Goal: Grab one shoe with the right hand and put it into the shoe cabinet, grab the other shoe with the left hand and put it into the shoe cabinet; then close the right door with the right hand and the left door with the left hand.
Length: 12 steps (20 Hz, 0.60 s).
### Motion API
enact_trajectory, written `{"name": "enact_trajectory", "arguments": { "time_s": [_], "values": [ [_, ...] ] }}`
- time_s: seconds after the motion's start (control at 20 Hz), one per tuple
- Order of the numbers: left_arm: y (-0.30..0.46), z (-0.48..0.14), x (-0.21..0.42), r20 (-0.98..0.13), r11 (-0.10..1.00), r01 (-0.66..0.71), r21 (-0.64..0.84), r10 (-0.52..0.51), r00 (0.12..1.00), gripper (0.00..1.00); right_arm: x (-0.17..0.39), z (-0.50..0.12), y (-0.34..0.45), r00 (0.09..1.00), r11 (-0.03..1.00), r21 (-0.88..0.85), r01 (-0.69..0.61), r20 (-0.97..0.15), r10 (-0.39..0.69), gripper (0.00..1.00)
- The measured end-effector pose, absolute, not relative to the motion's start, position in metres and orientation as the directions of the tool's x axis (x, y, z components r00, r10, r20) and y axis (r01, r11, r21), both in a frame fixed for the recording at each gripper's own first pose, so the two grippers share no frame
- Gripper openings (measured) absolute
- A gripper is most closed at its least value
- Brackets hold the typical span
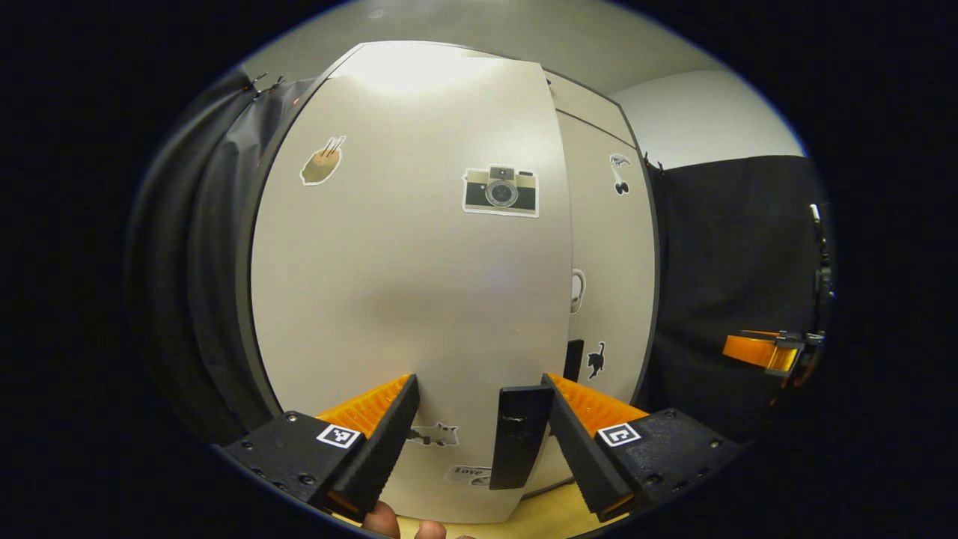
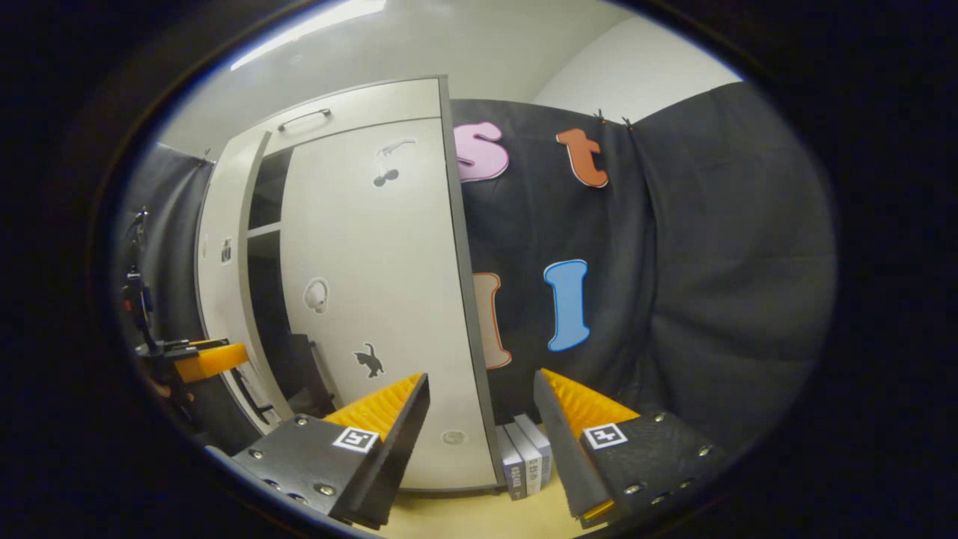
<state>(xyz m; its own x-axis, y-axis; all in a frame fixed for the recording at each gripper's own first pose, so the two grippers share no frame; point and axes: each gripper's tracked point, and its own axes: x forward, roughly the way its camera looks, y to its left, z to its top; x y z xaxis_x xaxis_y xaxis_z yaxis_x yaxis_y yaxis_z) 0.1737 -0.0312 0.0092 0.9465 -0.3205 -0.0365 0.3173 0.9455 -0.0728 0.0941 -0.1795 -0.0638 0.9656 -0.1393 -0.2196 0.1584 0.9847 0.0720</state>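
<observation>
The shoe cabinet's left door (image 1: 404,284), pale grey with stickers, stands close in front of my left gripper (image 1: 479,382). That gripper is open, and its fingers frame the door's lower part, with the black door handle (image 1: 520,434) just inside the right finger. Behind the left door's edge shows the right door (image 1: 606,262). In the right gripper view the right door (image 2: 374,299) faces me and the left door (image 2: 221,262) stands ajar, leaving a dark gap (image 2: 266,299) between them. My right gripper (image 2: 481,376) is open and holds nothing, off the door's right edge.
Several books (image 2: 524,457) stand on the pale floor against the cabinet's right side. Black cloth (image 2: 711,299) hangs to the right of the cabinet. The other gripper (image 1: 771,352) shows far right in the left gripper view, and the left one (image 2: 202,359) at far left in the right gripper view.
</observation>
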Motion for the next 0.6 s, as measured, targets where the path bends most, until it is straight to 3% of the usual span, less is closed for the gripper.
{"name": "enact_trajectory", "arguments": {
  "time_s": [0.6],
  "values": [
    [-0.039, 0.005, 0.205, -0.044, 0.964, 0.263, -0.040, -0.265, 0.963, 1.00, 0.106, -0.062, -0.159, 0.975, 0.994, 0.075, 0.086, -0.211, -0.069, 0.83]
  ]
}}
